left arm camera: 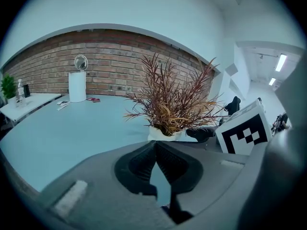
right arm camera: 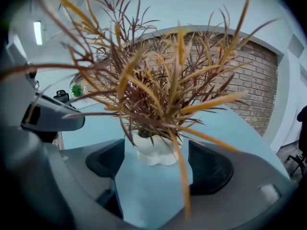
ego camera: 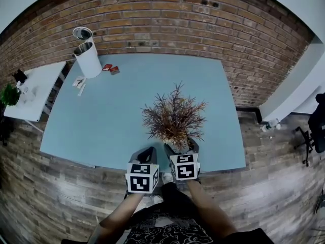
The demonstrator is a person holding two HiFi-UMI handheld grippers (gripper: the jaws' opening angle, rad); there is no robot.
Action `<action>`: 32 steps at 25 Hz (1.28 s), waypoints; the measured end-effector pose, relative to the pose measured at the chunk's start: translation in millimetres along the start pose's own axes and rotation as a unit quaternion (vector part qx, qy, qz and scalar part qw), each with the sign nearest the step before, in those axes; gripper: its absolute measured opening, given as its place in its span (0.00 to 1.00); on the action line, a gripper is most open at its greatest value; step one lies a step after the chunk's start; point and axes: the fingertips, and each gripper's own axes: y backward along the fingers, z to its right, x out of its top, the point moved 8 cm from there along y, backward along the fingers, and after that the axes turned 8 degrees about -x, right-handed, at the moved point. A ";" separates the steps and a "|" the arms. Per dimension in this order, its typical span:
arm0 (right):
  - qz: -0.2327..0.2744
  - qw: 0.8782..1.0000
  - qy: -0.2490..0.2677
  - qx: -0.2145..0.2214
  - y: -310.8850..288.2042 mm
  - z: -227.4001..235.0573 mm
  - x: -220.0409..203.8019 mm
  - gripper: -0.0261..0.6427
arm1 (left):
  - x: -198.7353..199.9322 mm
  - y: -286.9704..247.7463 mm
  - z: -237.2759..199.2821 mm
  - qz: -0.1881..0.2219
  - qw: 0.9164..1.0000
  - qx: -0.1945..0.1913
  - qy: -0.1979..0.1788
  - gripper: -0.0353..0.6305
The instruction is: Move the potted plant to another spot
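Note:
The potted plant [ego camera: 175,118], with reddish-brown spiky leaves in a small white pot [right arm camera: 153,150], stands near the front edge of the light blue table [ego camera: 101,121]. My right gripper [ego camera: 182,147] is open, its two dark pads either side of the pot and not touching it; in the right gripper view [right arm camera: 156,166] the leaves fill the upper half. My left gripper [ego camera: 148,154] is just left of the plant, shut and empty, its pads meeting in the left gripper view [left arm camera: 154,147]. From there the plant [left arm camera: 170,107] rises ahead on the right.
A white cylindrical canister [ego camera: 87,57] with a small fan on it stands at the table's far left, with small red items [ego camera: 110,69] and papers beside it. A white side table [ego camera: 35,90] with a green plant [ego camera: 9,94] is at left. A brick wall runs behind.

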 end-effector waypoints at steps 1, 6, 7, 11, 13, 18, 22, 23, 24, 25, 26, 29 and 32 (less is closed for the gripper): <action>-0.003 1.000 0.001 -0.001 -3.0 0.2 -0.1 0.64 | 0.5 -0.9 -0.6 -0.001 1.000 0.000 -0.001 0.05; -0.016 1.000 0.006 0.001 -15.3 -0.6 1.2 0.67 | 3.8 -5.2 -3.2 -0.001 1.000 -0.003 -0.002 0.05; -0.019 1.000 0.007 0.001 -16.3 -0.8 2.1 0.67 | 4.5 -5.9 -3.4 0.000 1.000 -0.003 -0.002 0.05; -0.025 1.000 0.010 -0.003 -20.3 0.6 3.9 0.67 | 7.1 -7.6 -4.7 0.000 1.000 -0.001 -0.003 0.05; -0.028 1.000 0.012 -0.004 -22.8 0.9 5.1 0.67 | 8.9 -8.9 -6.2 0.001 1.000 0.000 -0.003 0.05; -0.037 0.999 0.018 0.005 -29.4 0.3 8.5 0.66 | 12.0 -15.5 -9.1 0.000 1.000 0.003 -0.002 0.05; -0.041 0.999 0.017 0.010 -33.8 0.9 9.9 0.66 | 14.9 -23.1 -9.0 -0.001 1.000 0.003 -0.003 0.05; -0.043 0.999 0.017 0.011 -35.2 1.0 11.0 0.66 | 15.9 -25.0 -9.2 -0.002 1.000 0.003 -0.003 0.05; -0.045 0.999 0.018 0.012 -36.7 1.2 12.1 0.66 | 17.0 -26.8 -9.4 -0.002 1.000 0.003 -0.003 0.05; -0.047 0.999 0.018 0.013 -38.4 1.6 13.3 0.66 | 18.2 -28.6 -9.7 -0.001 1.000 0.002 -0.003 0.05; -0.048 0.999 0.019 0.013 -40.1 2.1 14.4 0.66 | 19.3 -30.4 -10.1 -0.001 1.000 0.002 -0.004 0.05; -0.049 0.999 0.020 0.013 -44.9 3.7 18.1 0.66 | 23.2 -36.0 -11.8 -0.004 1.000 0.001 -0.004 0.05; -0.052 0.998 0.019 0.013 -49.2 4.9 22.1 0.66 | 27.7 -41.2 -14.1 -0.006 1.000 0.001 -0.003 0.05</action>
